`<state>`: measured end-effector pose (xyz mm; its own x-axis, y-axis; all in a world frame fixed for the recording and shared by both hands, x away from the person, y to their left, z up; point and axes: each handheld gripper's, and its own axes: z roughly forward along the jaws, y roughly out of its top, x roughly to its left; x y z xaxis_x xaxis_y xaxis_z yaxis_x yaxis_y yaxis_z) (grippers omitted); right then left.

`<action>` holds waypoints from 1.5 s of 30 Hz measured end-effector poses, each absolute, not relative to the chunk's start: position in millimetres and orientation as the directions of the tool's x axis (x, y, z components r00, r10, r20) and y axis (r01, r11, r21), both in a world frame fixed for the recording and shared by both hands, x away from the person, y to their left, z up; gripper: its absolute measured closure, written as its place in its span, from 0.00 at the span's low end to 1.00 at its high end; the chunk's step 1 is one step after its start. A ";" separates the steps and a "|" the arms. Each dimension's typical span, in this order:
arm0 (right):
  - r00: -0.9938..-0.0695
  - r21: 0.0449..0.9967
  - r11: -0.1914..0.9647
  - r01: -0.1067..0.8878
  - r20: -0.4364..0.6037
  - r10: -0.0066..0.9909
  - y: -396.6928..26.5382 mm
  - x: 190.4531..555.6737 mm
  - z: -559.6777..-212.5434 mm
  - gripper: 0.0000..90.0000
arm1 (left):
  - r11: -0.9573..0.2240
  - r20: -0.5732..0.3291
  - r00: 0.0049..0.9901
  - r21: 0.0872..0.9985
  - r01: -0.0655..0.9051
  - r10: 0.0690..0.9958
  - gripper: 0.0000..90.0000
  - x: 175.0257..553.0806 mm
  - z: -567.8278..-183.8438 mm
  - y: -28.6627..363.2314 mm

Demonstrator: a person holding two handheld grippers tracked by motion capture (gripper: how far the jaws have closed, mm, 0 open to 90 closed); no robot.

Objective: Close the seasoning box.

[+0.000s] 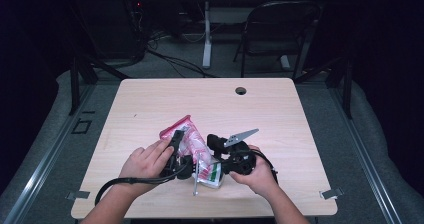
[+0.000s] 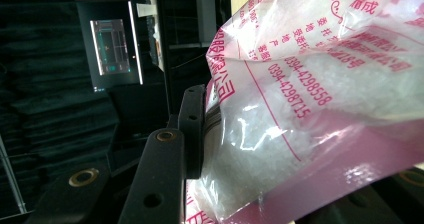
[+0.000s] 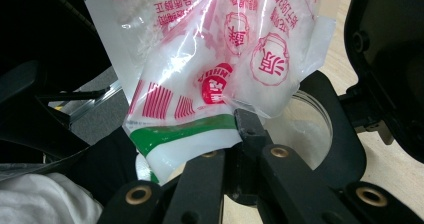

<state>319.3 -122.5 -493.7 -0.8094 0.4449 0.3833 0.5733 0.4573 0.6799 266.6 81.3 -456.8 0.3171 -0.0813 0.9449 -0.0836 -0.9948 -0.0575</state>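
Hand on the left: the person's left hand (image 1: 146, 161) wraps the left gripper (image 1: 176, 143), near the table's front edge.
Left gripper: jaws clamped on the pink upper part of the bag (image 2: 310, 99); in the left gripper view one black pad presses flat against the plastic, which bulges with white grains.
Bag: clear plastic with pink print and a green band at one end, slung between the two grippers just above the table (image 1: 150, 104); its pink end lies by the left gripper, its green end (image 3: 175, 134) at the right gripper.
Container: a clear round tub (image 3: 305, 129) in a black ring sits just beyond the right gripper's tips, under the bag's low corner.
Right gripper (image 3: 240, 129): jaws pinched tight on the bag's green-banded edge.
Hand on the right: the right hand (image 1: 260, 174) grips that gripper's body, beside the bag.
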 end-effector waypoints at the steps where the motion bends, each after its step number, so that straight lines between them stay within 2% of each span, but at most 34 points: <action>1: -0.811 0.681 0.459 0.571 0.379 0.447 -122.5 318.8 -492.9 1.00 | -0.995 0.946 0.315 -0.058 -0.084 -0.082 0.78 266.6 -456.6 81.5; 45: -0.816 0.711 0.423 0.562 0.390 0.427 -126.7 316.6 -484.2 1.00 | -0.997 0.927 0.369 -0.057 -0.050 -0.071 0.80 278.2 -458.5 87.6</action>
